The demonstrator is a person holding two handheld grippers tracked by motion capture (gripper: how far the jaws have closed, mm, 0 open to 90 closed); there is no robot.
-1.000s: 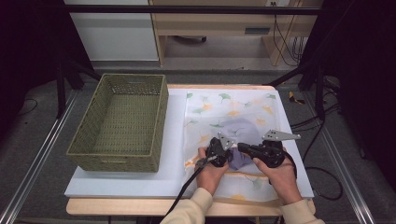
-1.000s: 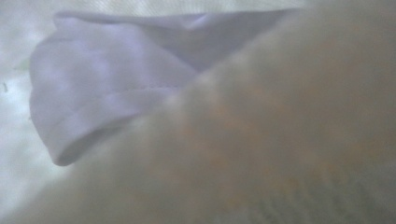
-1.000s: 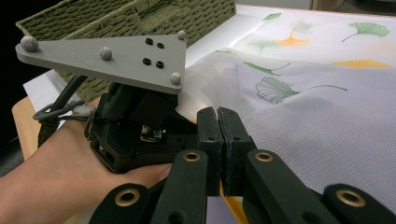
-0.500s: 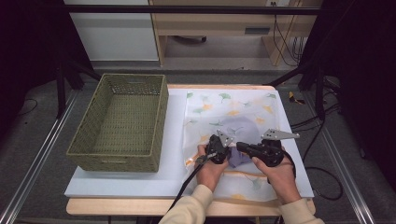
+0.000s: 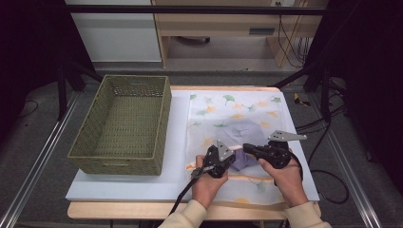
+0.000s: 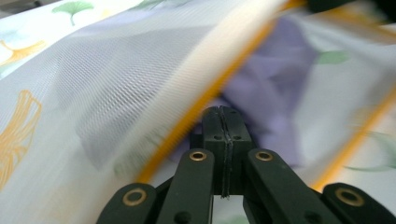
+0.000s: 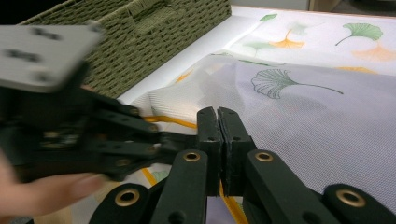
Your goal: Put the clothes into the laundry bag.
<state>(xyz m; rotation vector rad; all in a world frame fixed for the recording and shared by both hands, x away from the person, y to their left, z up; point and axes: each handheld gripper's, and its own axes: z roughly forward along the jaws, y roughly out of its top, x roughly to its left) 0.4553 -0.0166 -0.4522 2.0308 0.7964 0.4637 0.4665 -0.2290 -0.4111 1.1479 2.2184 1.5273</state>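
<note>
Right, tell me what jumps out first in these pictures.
Two black tongs, left tongs and right tongs, meet near the table's front edge, both shut on a mesh bag printed with ginkgo leaves, a purple cloth inside it. A woven green basket stands on the left.

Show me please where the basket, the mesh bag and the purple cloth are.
basket (image 5: 124, 124), high view, on its woven floor.
mesh bag (image 5: 233, 107), high view, on its far printed part.
purple cloth (image 6: 275, 74), left gripper view, on its middle, inside the bag.
</note>
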